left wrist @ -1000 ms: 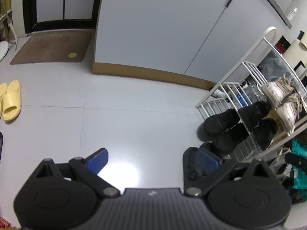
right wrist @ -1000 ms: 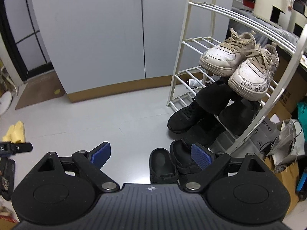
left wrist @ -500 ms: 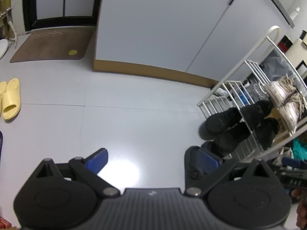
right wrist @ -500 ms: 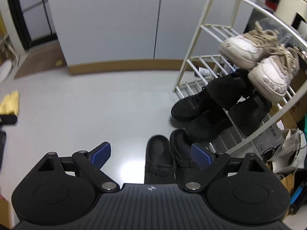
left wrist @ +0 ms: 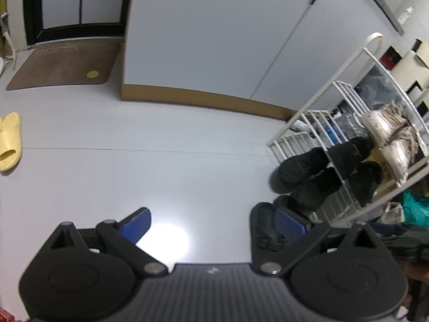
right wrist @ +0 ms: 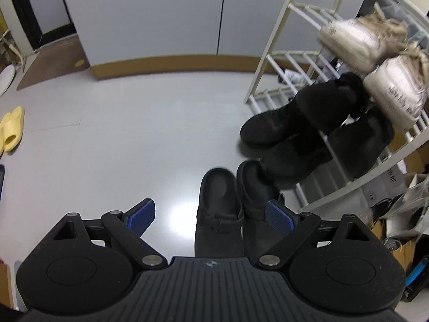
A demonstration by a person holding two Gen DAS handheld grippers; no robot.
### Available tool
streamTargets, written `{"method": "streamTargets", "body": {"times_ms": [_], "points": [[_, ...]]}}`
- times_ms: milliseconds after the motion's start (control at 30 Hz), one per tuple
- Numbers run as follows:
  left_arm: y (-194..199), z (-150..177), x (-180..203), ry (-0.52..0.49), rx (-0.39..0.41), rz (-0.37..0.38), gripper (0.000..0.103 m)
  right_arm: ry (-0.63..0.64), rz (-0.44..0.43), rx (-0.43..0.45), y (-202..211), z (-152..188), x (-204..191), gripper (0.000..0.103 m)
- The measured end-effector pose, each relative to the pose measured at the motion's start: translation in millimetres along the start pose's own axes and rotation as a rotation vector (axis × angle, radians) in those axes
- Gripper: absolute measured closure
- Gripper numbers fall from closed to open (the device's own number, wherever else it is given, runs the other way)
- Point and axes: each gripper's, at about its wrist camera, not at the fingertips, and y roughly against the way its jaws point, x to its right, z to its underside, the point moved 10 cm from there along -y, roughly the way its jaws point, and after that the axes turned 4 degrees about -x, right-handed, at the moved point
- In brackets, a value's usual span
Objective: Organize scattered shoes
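Two black clogs (right wrist: 218, 206) lie side by side on the grey floor just ahead of my right gripper (right wrist: 209, 216), which is open and empty above them. They also show in the left wrist view (left wrist: 266, 226). A white wire shoe rack (right wrist: 270, 51) stands at the right with white sneakers (right wrist: 356, 40) on a shelf and black shoes (right wrist: 273, 128) at its foot. Yellow slides (right wrist: 12, 131) lie far left, also in the left wrist view (left wrist: 9, 142). My left gripper (left wrist: 211, 221) is open and empty over bare floor.
Grey cabinet doors (left wrist: 214, 35) with a brown plinth fill the back. A brown doormat (left wrist: 64, 64) lies before a dark door at the back left. Bags and boxes (right wrist: 396, 214) crowd the floor right of the rack.
My right gripper has moved forward and down toward the black clogs, which now sit closer between its fingers. My left gripper has shifted only slightly.
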Motion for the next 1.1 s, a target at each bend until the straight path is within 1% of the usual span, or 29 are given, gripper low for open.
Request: {"method": "streamTargets", "body": {"times_ms": [67,133,267,367,400,500,567,767,833,900,933,1000,1067,1100], "points": [[0.3,-0.2,4.6,-0.026,0.008,-0.011,0.003,0.013,-0.008,-0.005,-2.6,4.4,3.4,0.018],[-1.7,0.0,10.1,-0.049,0.008,-0.016,0.003,0.026,-0.032,-0.005,-2.8,9.6,4.6,0.018],[-6.9,1.5,14.2,-0.052,-0.006,-0.015,0.003,0.053,-0.044,-0.022,-11.3,18.0,5.5,0.018],[-9.0,1.2,18.3,-0.060,-0.008,-0.017,0.003,0.046,-0.062,-0.067,-31.7,23.1,10.6,0.018],[-9.0,1.1,18.3,-0.061,-0.008,-0.018,0.003,0.018,-0.072,-0.097,-44.8,23.6,16.1,0.018],[-8.1,2.0,18.6,-0.055,-0.007,-0.013,0.003,-0.033,-0.090,-0.123,-59.6,21.4,22.0,0.020],[-7.5,2.6,17.0,-0.046,-0.010,-0.008,0.003,0.005,-0.106,-0.121,-70.4,16.2,20.1,0.020],[-3.4,1.1,14.6,-0.047,-0.006,-0.003,0.003,0.069,-0.077,-0.137,-104.1,-4.4,18.8,0.020],[-3.2,2.0,15.1,-0.042,-0.009,0.006,0.003,0.086,-0.078,-0.172,-119.8,-5.6,17.7,0.020],[-5.2,4.1,16.2,-0.048,-0.024,0.015,0.003,0.103,-0.082,-0.185,-130.0,-7.0,18.4,0.020],[-5.8,5.1,17.0,-0.054,-0.030,0.018,0.003,0.108,-0.070,-0.188,-134.9,-8.5,20.9,0.020],[-5.5,6.5,18.7,-0.069,-0.040,0.024,0.003,0.129,-0.041,-0.182,-141.4,-10.6,24.3,0.020],[-2.3,7.9,19.9,-0.078,-0.040,0.037,0.003,0.177,-0.013,-0.175,-148.6,-10.8,24.3,0.020],[0.3,9.3,19.5,-0.082,-0.039,0.045,0.003,0.201,-0.018,-0.169,-152.5,-10.0,21.4,0.020]]}}
